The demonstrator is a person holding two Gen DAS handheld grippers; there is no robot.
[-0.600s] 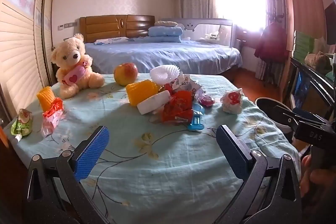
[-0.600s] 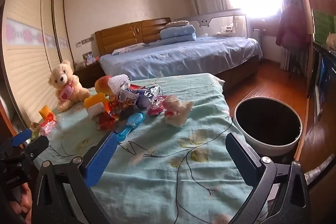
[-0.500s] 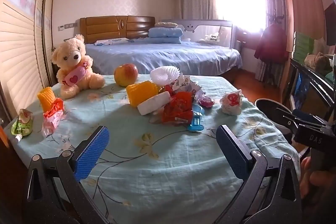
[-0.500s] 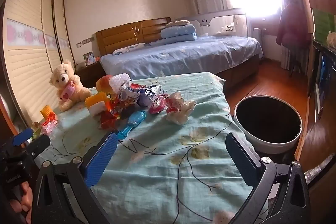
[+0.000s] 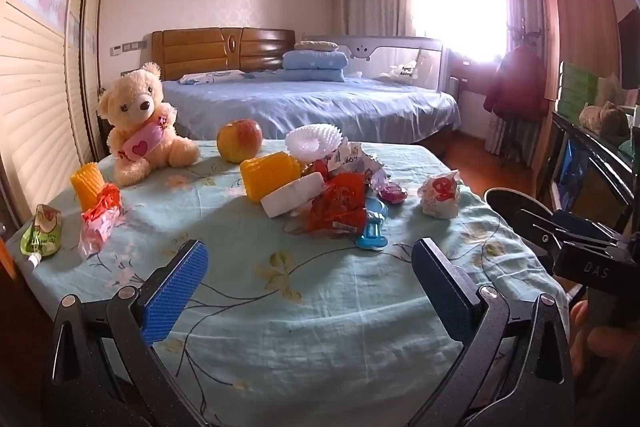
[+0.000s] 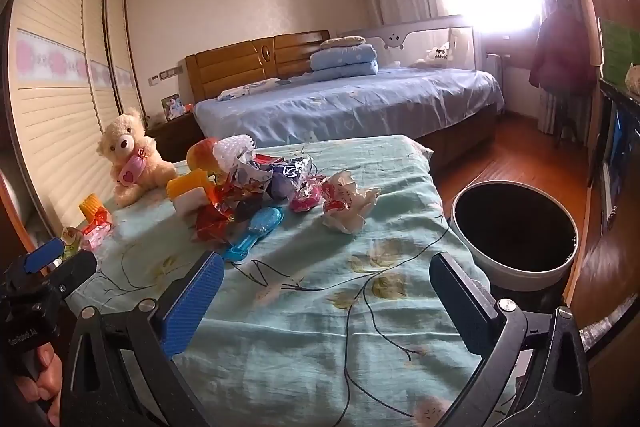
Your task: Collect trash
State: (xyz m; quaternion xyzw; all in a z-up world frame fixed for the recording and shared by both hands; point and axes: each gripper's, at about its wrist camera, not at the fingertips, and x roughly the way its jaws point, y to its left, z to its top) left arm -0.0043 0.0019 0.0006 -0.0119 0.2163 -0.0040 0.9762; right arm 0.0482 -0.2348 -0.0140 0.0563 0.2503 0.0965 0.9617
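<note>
Trash lies on a table under a light green flowered cloth (image 5: 320, 307). A red wrapper (image 5: 340, 203) tops the middle heap, with silvery crumpled foil (image 6: 288, 171) behind it. A crumpled white-and-red wrapper (image 5: 440, 195) (image 6: 348, 203) sits apart to the right. At the left edge lie a pink-red packet (image 5: 98, 219) and a green pouch (image 5: 42, 235). My left gripper (image 5: 308, 267) hangs open over the near cloth, well short of the heap. My right gripper (image 6: 324, 287) is open too, nothing between its fingers. A white bin (image 6: 516, 227) with a dark inside stands on the floor right of the table.
A teddy bear (image 5: 140, 123), an apple (image 5: 239, 140), yellow toy corn (image 5: 272, 171) (image 5: 87, 183), a white block (image 5: 294, 193), a white spiky cup (image 5: 314, 143) and a blue toy brush (image 6: 256, 231) share the table. A bed (image 5: 312, 103) stands behind, a dark cabinet (image 5: 592, 163) at right.
Both views have crept slightly closer to the table; the right view has shifted a little, with the wrapper and bin sitting marginally lower. Both grippers stay open.
</note>
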